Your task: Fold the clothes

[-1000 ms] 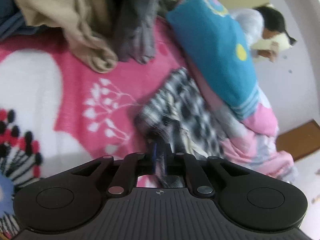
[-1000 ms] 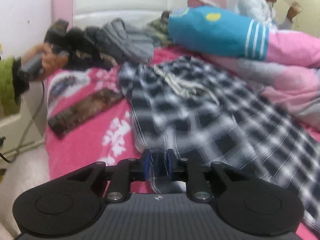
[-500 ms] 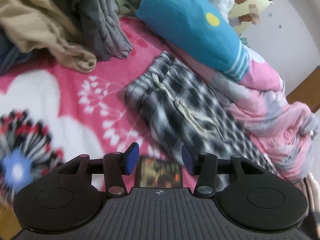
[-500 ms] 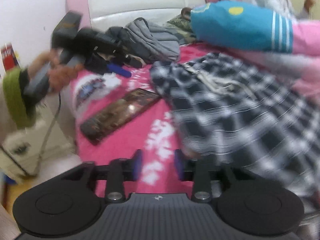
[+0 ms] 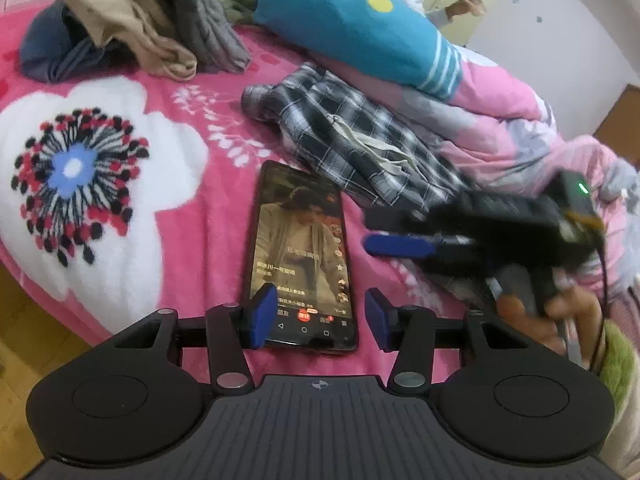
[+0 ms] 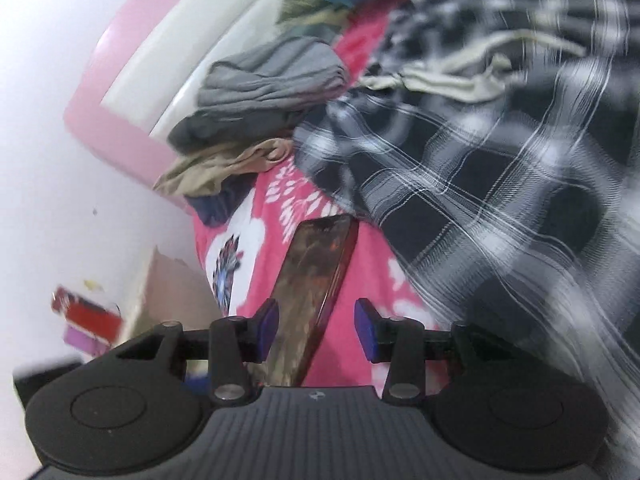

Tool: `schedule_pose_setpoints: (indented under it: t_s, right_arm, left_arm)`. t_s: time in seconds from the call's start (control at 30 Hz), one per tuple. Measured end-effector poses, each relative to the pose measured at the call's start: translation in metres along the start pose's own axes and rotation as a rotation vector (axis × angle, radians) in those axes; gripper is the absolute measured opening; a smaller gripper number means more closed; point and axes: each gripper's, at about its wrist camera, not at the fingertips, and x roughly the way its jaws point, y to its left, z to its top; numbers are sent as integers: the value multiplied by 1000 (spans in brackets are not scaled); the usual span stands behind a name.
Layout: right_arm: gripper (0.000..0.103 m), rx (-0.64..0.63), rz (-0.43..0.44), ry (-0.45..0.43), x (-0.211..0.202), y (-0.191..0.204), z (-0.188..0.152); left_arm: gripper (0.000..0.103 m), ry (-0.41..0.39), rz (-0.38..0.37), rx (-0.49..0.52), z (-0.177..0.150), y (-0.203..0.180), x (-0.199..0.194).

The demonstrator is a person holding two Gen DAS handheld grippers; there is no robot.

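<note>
The plaid shorts [image 5: 360, 148] are black, grey and white check with a cream drawstring [image 5: 376, 152]. The bed blanket [image 5: 168, 208] is hot pink with white blooms and a blue-centred flower. Beige [image 5: 132, 28], grey [image 5: 208, 28] and navy [image 5: 52, 48] garments are heaped beside a teal pillow [image 5: 352, 28] striped white.

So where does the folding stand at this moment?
Early. Nothing looks folded: the plaid garment lies rumpled on the pink blanket beside a phone, and the pile of tan and grey clothes by the headboard is untouched. Nothing is in hand: the left claw and right claw are both open and empty. Left to do: fold the plaid piece, then the pile.
</note>
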Motion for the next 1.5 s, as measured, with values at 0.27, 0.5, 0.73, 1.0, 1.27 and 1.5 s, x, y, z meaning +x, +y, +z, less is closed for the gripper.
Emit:
schedule_pose_setpoints:
  t_s: [0.27,0.5,0.73,1.0,1.27,1.5]
  right_arm:
    - [45,39,-18,22,23,1,20]
    - [56,-11,-53,61,36,15,25]
    - [64,-57,-90,109,45,26,31]
    - [64,-46,-96,111,45,26,31]
    - [67,-51,-94,124,49,28,34]
    - [68,-122,-107,167,63,39,40]
  left_arm:
    - [53,-68,100,60,-6,-10,-6]
    - [55,-74,121,86,-14,-16,-1]
    - [55,-86,154,124,-17,-29,-4]
    - [55,-92,199,140,-13,-26,5]
    - [63,-62,208,143,-18,-28,11]
    - [66,-28,173,117,-21,-34,7]
